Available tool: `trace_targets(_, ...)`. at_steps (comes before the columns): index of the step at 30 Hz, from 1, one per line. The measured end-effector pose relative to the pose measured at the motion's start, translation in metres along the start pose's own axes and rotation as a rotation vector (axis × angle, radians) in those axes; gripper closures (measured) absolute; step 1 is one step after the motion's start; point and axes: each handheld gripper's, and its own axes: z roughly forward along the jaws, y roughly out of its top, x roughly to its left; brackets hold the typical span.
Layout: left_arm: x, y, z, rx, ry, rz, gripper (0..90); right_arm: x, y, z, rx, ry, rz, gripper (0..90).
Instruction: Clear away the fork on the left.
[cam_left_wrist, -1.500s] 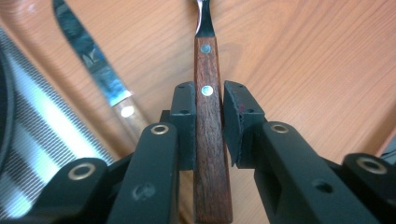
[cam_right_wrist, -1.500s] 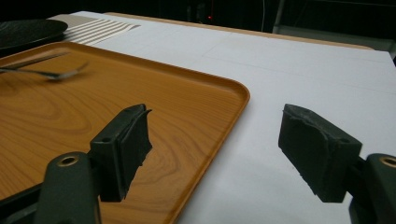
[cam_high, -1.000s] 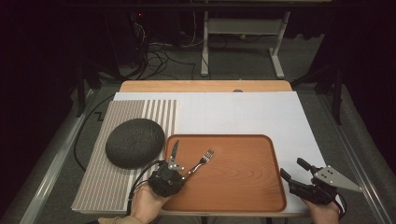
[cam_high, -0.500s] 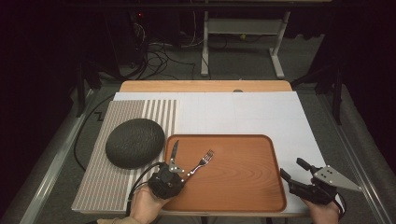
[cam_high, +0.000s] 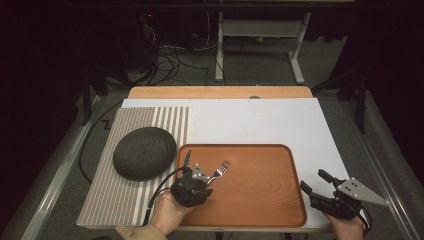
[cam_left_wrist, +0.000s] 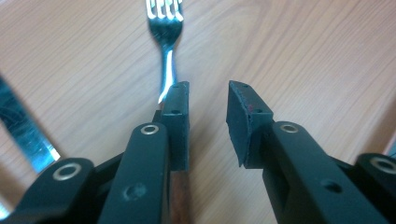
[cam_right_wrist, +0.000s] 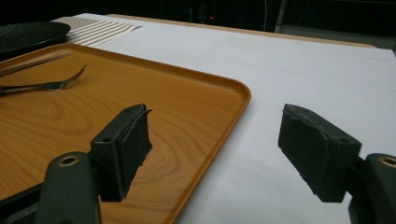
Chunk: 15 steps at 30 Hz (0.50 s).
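Wooden tray (cam_high: 260, 200) at table centre-front, sitting on white sheet (cam_high: 280, 120). Striped placemat (cam_high: 110, 200) at 9 o'clock of tray, dark round plate (cam_high: 144, 152) on it, touching or just overlapping tray's left rim; cannot tell which.

Left gripper (cam_high: 196, 176) over tray's near-left corner, held in left hand (cam_high: 167, 212). In left gripper view: jaws parted with a narrow gap, nothing between pads, bare tray wood showing through gap. Left gripper (cam_left_wrist: 208, 100) pointing toward 12 o'clock along tray.

Fork (cam_high: 219, 171) lying flat on tray, tines toward 1 o'clock in high view. In left gripper view fork (cam_left_wrist: 166, 44) runs under and just outboard of left jaw, brown handle section visible below that jaw; not inside gap. Knife (cam_high: 188, 159) flat on tray at 9 o'clock of fork, blade (cam_left_wrist: 23, 126) at left edge of left gripper view.

Right gripper (cam_high: 315, 181) at 3 o'clock of tray, over white sheet, off tray's right rim, held in right hand (cam_high: 345, 225). Right gripper (cam_right_wrist: 212, 135) jaws spread wide, empty, left jaw over tray corner, right jaw over sheet.

No readable labels, brands or writing anywhere.
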Motion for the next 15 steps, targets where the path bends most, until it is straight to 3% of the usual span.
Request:
trace_targets(5,0.000,0.007,-0.004,-0.051,-0.021,0.013,71.1,0.001,0.000,0.000,-0.002,-0.001,-0.001,25.4)
trace_targets(15,-0.013,0.031,0.006,-0.063,-0.063,0.064,76.7,-0.001,-0.001,-0.002,-0.010,0.001,0.005,25.4)
